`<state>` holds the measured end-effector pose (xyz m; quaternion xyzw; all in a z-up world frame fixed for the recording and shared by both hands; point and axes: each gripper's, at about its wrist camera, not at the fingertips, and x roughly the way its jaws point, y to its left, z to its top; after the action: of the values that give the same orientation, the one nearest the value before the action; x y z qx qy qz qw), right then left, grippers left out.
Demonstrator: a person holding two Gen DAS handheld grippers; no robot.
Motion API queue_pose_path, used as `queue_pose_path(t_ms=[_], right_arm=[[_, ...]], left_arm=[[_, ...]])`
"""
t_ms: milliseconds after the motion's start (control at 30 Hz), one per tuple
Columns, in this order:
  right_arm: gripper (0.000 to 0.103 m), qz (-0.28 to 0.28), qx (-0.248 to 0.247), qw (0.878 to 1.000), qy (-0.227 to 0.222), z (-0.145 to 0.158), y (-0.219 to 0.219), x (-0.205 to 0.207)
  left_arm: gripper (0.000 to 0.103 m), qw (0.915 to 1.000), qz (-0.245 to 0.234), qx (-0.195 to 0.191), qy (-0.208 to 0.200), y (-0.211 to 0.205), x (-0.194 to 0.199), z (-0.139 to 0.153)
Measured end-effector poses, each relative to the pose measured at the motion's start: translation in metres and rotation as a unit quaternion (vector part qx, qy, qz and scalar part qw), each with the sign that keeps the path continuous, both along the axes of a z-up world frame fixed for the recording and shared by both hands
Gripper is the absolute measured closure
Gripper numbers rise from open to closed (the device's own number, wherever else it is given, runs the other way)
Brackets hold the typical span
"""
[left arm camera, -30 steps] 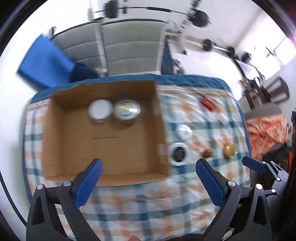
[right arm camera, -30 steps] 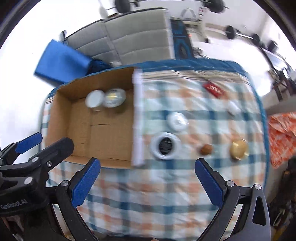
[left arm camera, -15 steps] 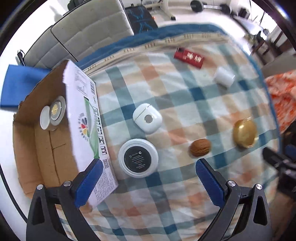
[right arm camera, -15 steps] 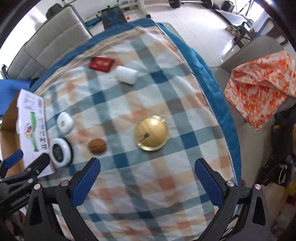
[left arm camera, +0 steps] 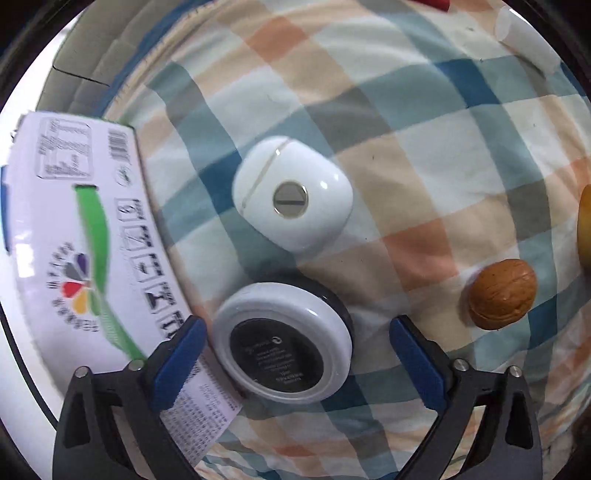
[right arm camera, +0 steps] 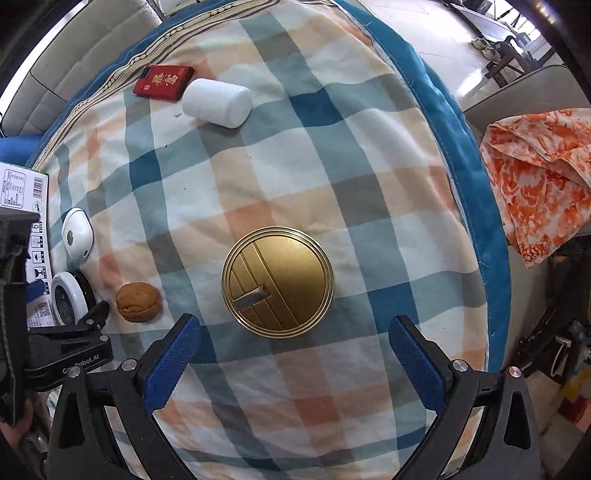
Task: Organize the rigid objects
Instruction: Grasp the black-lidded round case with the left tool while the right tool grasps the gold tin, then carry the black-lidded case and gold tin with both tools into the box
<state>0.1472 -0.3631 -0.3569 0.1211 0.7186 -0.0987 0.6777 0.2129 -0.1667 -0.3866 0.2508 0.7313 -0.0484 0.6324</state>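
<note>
Now my left gripper (left arm camera: pixel 295 354) hangs spread around the round puck (left arm camera: pixel 282 356), beside the box (left arm camera: pixel 74 236). My right gripper (right arm camera: pixel 293 356), spread, faces the gold tin (right arm camera: pixel 277 282).

This is a home living space. A checked tablecloth (right arm camera: pixel 332 155) in blue, orange and white with a blue border covers the surface, a grey cushioned sofa (right arm camera: pixel 74 48) runs along the upper left of the right wrist view, and an orange-and-white patterned cloth (right arm camera: pixel 543 177) lies draped at the right edge. A tiled floor (right arm camera: pixel 436 33) with furniture legs shows at the upper right.
</note>
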Motion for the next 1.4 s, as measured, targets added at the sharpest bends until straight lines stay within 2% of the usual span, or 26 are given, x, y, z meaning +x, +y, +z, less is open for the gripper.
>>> queue_pose_path(t_ms=[33, 67, 100, 233, 300, 333, 367, 400, 467, 533, 667, 867, 933, 967, 1067, 1400], right_arm=[[0.0, -0.003, 0.002, 1.0, 0.001, -0.003, -0.001, 0.001], [0.0, -0.007, 0.007, 1.0, 0.002, -0.005, -0.002, 0.003], [0.0, -0.012, 0.013, 1.0, 0.002, -0.009, -0.005, 0.004], [0.002, -0.037, 0.034, 0.999, 0.003, -0.023, -0.01, 0.01], [0.013, -0.049, 0.047, 0.998, 0.01, -0.032, -0.011, 0.012], [0.027, -0.053, 0.048, 0.997, 0.015, -0.036, -0.012, 0.014], [0.034, -0.052, 0.04, 0.998, 0.019, -0.04, -0.011, 0.016], [0.036, -0.052, 0.034, 0.998, 0.018, -0.042, -0.012, 0.017], [0.036, -0.057, 0.032, 0.998, 0.016, -0.042, -0.012, 0.017], [0.036, -0.033, 0.025, 0.999, 0.027, -0.043, -0.006, 0.016], [0.036, 0.0, 0.026, 0.998, 0.051, -0.045, 0.012, 0.002], [0.031, -0.016, 0.018, 0.998, 0.051, -0.053, 0.015, 0.0], [0.031, -0.005, -0.002, 0.998, 0.057, -0.058, 0.018, 0.002], [0.032, 0.0, -0.01, 0.998, 0.058, -0.058, 0.022, 0.003], [0.036, 0.011, -0.016, 0.998, 0.061, -0.058, 0.03, 0.004], [0.037, 0.017, 0.016, 0.998, 0.053, -0.04, 0.033, -0.027]], left_arm=[[0.007, 1.0, 0.006, -0.007, 0.0, 0.002, 0.0, 0.0], [0.014, 0.9998, 0.014, -0.015, 0.001, 0.003, 0.0, 0.002], [0.027, 0.9994, 0.024, -0.026, 0.003, 0.005, 0.001, 0.004], [0.027, 0.9907, 0.089, -0.102, 0.016, 0.014, 0.002, 0.017], [0.027, 0.984, 0.121, -0.129, 0.02, 0.019, 0.001, 0.019], [0.027, 0.9806, 0.135, -0.14, 0.021, 0.022, 0.001, 0.019], [0.027, 0.979, 0.143, -0.144, 0.02, 0.024, 0.002, 0.019], [0.027, 0.9781, 0.147, -0.146, 0.022, 0.027, 0.001, 0.018], [0.027, 0.9753, 0.157, -0.151, 0.038, 0.036, -0.006, 0.01], [0.027, 0.9757, 0.157, -0.142, 0.055, 0.037, -0.008, 0.002], [0.024, 0.9785, 0.146, -0.139, 0.044, 0.033, -0.014, 0.003], [0.021, 0.9822, 0.132, -0.125, 0.046, 0.007, -0.02, -0.005], [0.024, 0.9821, 0.132, -0.126, 0.046, 0.006, -0.021, -0.004], [0.029, 0.9824, 0.131, -0.126, 0.043, 0.005, -0.021, -0.004], [0.03, 0.983, 0.126, -0.128, 0.036, 0.007, -0.02, 0.002], [0.03, 0.9794, 0.127, -0.155, 0.026, 0.017, -0.052, 0.024]])
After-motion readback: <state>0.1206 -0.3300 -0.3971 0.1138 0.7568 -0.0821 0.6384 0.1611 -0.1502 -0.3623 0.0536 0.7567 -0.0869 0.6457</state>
